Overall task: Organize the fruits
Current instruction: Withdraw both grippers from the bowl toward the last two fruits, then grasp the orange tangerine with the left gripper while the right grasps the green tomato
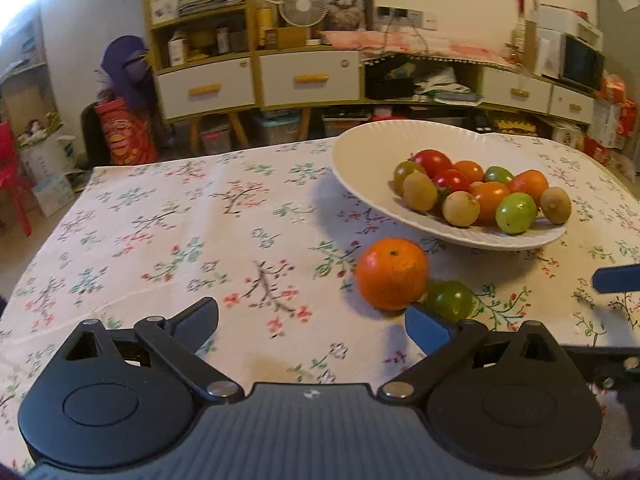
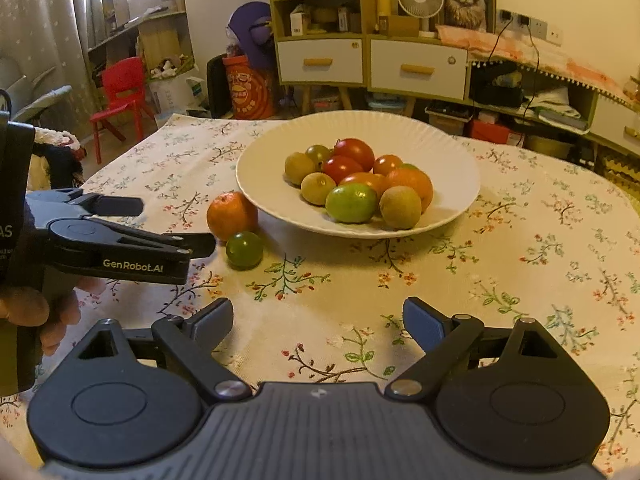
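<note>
The left hand-held gripper (image 1: 312, 326) hangs low over the tabletop (image 1: 168, 240) with its jaws spread wide and nothing between them. The right hand-held gripper (image 2: 318, 320) is also released and empty. Both point toward the fruits, probably to pick the ones not yet collected.

Just ahead of the left one, an orange (image 1: 392, 274) lies on the flowered cloth, and a small green fruit (image 1: 448, 299) touches it or sits just beside it. They are close to the near rim of the white plate (image 2: 260, 160), which already holds a heap of red, orange, green and brownish fruits. I judge these two remain to be moved. The orange is round, so it may roll.
</note>
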Tool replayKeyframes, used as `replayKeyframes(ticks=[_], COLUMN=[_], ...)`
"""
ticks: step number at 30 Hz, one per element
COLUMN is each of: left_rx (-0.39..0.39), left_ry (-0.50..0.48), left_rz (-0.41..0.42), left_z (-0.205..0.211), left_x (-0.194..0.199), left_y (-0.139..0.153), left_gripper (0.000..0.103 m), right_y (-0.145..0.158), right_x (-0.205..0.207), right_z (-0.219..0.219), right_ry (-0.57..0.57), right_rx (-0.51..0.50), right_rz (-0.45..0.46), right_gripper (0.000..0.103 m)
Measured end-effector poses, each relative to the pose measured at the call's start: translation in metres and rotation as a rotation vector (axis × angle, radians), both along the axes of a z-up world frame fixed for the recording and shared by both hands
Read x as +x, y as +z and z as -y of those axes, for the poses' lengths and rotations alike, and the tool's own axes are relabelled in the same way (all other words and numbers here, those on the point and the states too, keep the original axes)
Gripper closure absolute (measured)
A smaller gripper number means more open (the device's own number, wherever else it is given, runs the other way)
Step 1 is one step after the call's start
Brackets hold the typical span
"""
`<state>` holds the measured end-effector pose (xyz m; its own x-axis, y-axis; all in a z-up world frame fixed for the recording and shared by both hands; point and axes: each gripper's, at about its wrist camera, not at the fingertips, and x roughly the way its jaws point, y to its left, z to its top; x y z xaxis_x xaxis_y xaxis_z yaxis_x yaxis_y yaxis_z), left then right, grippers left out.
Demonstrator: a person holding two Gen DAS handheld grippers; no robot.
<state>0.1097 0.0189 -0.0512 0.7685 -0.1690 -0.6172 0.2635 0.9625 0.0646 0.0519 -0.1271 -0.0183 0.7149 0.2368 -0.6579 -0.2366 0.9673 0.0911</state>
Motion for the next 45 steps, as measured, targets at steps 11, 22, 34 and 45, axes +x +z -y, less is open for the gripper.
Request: replayKeyframes(ticks=[11,22,34,45], left_rx=[-0.082,-0.124,-0.091,-0.097], left_ry=[-0.139,-0.147,-0.056,-0.020], left_rz=[-0.027,-0.041,-0.103,-0.134], left_z=[0.012,0.014,-0.009,-0.029], left_x=[0.012,0.013,0.001,-0.017], left_y=[-0.004,-0.002,0.004,0.006], left_gripper=[0.038,0.063,0.064,0.064], right_y=[-0.010,-0.010,-0.008,-0.009], right_x=[-0.001,0.000,0.010,0.018], right_z=[-0.008,-0.023,-0.037,-0.049], right_ry=[0.050,0.092,0.121,0.146], right_rx=[-0.037,-0.072,-0.088,-0.108], right_rz=[-0.008,0.009,0.027,0.057], right_gripper=[0.018,0.022,0.039,0.051])
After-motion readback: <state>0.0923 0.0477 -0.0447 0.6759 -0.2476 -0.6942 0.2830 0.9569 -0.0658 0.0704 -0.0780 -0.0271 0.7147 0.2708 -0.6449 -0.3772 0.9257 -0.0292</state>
